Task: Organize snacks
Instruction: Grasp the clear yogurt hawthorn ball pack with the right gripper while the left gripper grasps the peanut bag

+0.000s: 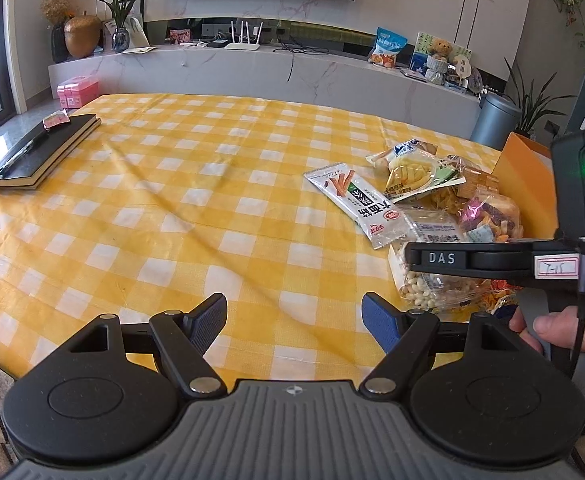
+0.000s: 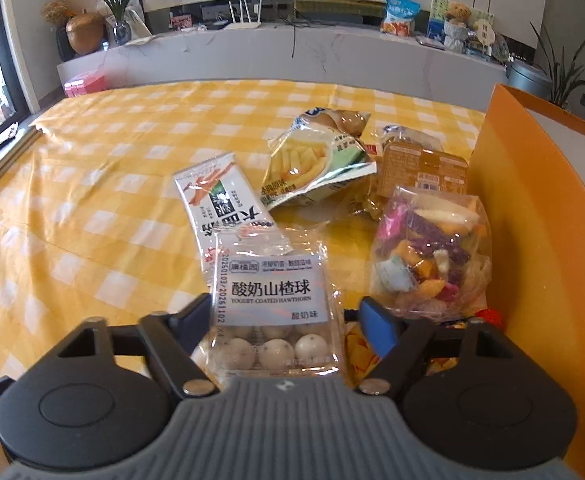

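Note:
Snack packets lie in a heap at the right of the yellow checked tablecloth (image 1: 172, 200). My right gripper (image 2: 286, 318) straddles a clear packet of yogurt-coated hawthorn balls (image 2: 276, 304). Its left finger is at the packet's edge and a gap shows before the blue right pad (image 2: 376, 324). Beyond lie a white stick-snack packet (image 2: 220, 204), a fries bag (image 2: 312, 168), a brown packet (image 2: 424, 172) and a bag of mixed dried chips (image 2: 432, 256). My left gripper (image 1: 294, 316) stands open over bare cloth with nothing between its fingers. The left wrist view shows the right gripper (image 1: 412, 258) from the side, over the hawthorn packet (image 1: 420, 292).
An orange box (image 2: 532, 200) stands open just right of the heap. A black notebook (image 1: 40, 152) with a pen and a small red packet (image 1: 56, 119) lies at the far left corner. A pink case (image 1: 77, 90) and a grey bin (image 1: 494, 116) stand beyond the table.

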A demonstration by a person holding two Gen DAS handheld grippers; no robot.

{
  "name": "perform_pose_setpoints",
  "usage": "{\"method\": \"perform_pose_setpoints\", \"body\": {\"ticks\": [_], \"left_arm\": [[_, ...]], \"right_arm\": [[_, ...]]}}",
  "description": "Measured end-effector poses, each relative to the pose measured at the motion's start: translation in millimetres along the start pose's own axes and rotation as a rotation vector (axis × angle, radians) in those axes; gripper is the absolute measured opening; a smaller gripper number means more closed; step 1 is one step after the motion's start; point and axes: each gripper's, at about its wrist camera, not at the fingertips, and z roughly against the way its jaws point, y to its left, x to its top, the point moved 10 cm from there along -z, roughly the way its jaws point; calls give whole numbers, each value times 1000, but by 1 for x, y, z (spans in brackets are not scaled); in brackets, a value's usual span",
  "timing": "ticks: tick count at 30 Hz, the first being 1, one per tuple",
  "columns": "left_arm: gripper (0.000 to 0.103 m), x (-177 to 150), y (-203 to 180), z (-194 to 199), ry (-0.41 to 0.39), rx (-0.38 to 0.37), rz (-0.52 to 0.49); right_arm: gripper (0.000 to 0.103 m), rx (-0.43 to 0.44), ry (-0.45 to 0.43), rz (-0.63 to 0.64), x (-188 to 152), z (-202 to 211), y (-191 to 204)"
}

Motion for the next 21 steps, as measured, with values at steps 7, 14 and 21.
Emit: {"method": "perform_pose_setpoints", "body": {"ticks": [7, 14, 21], "left_arm": [[90, 7, -13, -2, 4, -32, -2], [90, 12, -46, -19, 74, -183, 48], [91, 18, -88, -43, 134, -231, -42]], "right_arm": [[59, 32, -27, -61, 1, 12, -14], [59, 34, -127, -75, 11, 62, -31], [59, 13, -247, -143, 23, 104, -66]]}}
